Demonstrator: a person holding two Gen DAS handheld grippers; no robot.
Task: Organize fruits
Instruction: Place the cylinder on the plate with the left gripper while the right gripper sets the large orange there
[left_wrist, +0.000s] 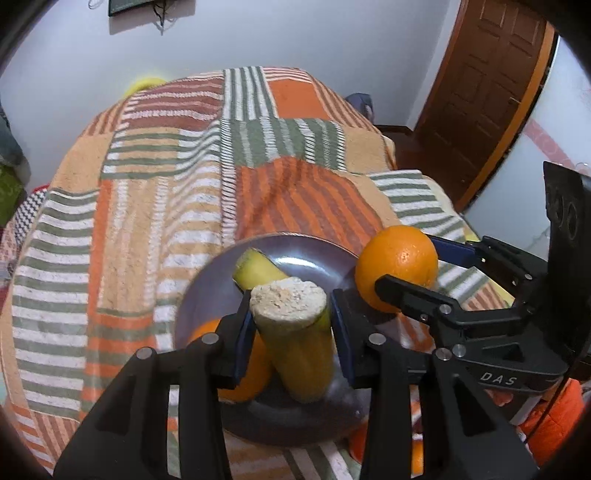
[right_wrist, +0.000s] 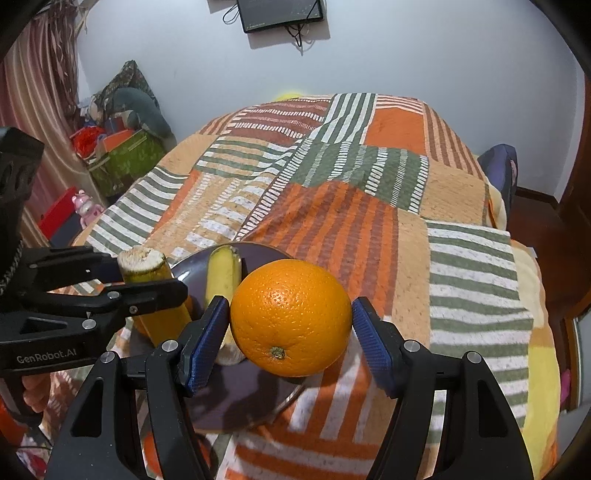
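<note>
Left gripper clenching cut yellow stalk piece, carrying it over dark plate on bed; right gripper grasping orange at plate's edge, likely both heading for plate, where second stalk piece and another orange are lying; right gripper reading "DAS", left gripper reading "GenRobot.AI"
</note>
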